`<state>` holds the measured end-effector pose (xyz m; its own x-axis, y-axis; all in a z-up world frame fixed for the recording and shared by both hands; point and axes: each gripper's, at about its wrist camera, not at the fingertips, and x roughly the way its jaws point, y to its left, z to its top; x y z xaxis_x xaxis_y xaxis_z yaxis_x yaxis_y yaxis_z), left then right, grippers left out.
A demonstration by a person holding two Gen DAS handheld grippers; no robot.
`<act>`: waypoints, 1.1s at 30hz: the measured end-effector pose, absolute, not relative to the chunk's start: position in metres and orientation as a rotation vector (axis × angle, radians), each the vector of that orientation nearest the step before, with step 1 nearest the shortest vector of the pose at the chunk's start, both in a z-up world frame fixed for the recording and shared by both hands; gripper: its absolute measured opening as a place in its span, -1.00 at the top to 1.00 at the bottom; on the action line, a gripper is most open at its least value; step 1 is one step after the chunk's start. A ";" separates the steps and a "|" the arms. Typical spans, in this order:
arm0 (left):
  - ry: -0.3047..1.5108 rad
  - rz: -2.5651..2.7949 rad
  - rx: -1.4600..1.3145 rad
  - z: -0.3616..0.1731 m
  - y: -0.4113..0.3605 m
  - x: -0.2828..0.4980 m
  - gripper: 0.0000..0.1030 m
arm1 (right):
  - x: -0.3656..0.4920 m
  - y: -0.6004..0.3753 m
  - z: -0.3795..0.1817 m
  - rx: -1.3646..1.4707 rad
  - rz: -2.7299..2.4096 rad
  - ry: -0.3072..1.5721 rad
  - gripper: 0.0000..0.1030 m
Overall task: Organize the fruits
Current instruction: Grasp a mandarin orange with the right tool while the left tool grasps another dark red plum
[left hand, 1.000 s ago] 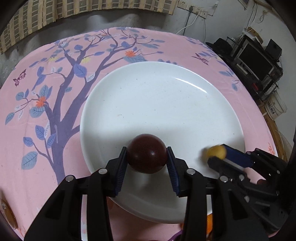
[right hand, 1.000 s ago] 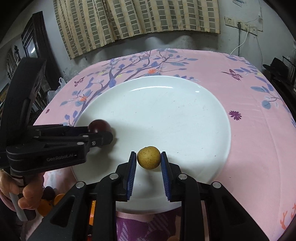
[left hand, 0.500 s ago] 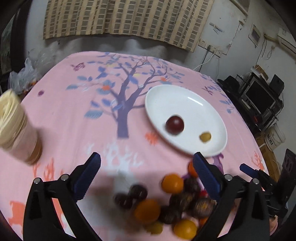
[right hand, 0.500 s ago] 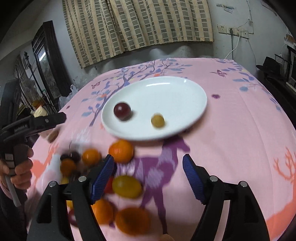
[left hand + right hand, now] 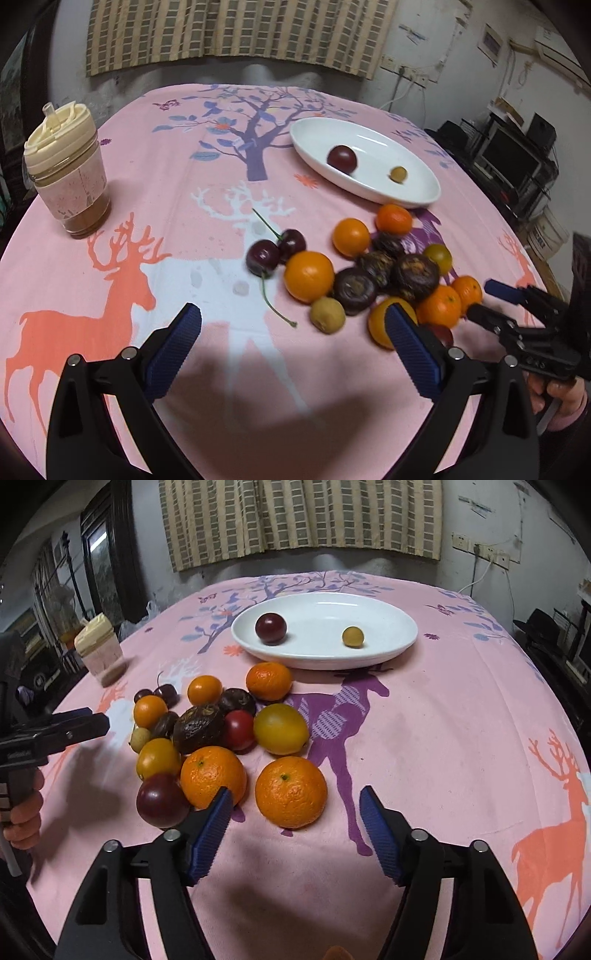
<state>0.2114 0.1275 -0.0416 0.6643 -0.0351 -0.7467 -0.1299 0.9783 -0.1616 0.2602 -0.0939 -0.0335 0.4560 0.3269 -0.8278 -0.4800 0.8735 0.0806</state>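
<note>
A white plate (image 5: 402, 627) (image 5: 424, 184) holds a dark red plum (image 5: 270, 628) (image 5: 342, 158) and a small yellow fruit (image 5: 352, 637) (image 5: 399, 174). In front of it lies a pile of oranges (image 5: 291, 792), dark fruits (image 5: 197, 729), cherries (image 5: 275, 251) and a yellow lemon-like fruit (image 5: 280, 729). My left gripper (image 5: 295, 341) is open and empty, near the pile's left front. My right gripper (image 5: 295, 829) is open and empty, just in front of the nearest orange.
A lidded cup (image 5: 68, 170) with a straw stands at the table's left side. The pink printed tablecloth (image 5: 461, 720) covers the round table. Shelves with electronics (image 5: 517, 162) stand beyond the right edge.
Both grippers let go of the plum and the yellow fruit on the plate, opened wide and pulled back toward the front of the table, behind the fruit pile.
</note>
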 end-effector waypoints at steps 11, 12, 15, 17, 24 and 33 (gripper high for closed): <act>0.890 -0.112 -0.113 -0.049 0.070 0.203 -0.59 | 0.276 -0.105 -0.042 -0.039 0.559 1.045 0.16; 0.901 -0.133 -0.095 -0.051 0.062 0.204 -0.39 | 0.276 -0.109 -0.041 -0.014 0.560 1.037 0.16; 0.930 -0.166 -0.063 -0.058 0.045 0.208 -0.20 | 0.276 -0.115 -0.039 0.027 0.554 1.028 0.16; 0.943 -0.177 -0.051 -0.061 0.036 0.211 -0.11 | 0.276 -0.118 -0.039 0.045 0.558 1.025 0.16; 0.961 -0.180 -0.009 -0.065 0.017 0.223 0.06 | 0.277 -0.118 -0.037 0.048 0.563 1.017 0.16; 0.964 -0.152 0.041 -0.067 0.006 0.233 0.24 | 0.277 -0.121 -0.036 0.057 0.558 1.012 0.16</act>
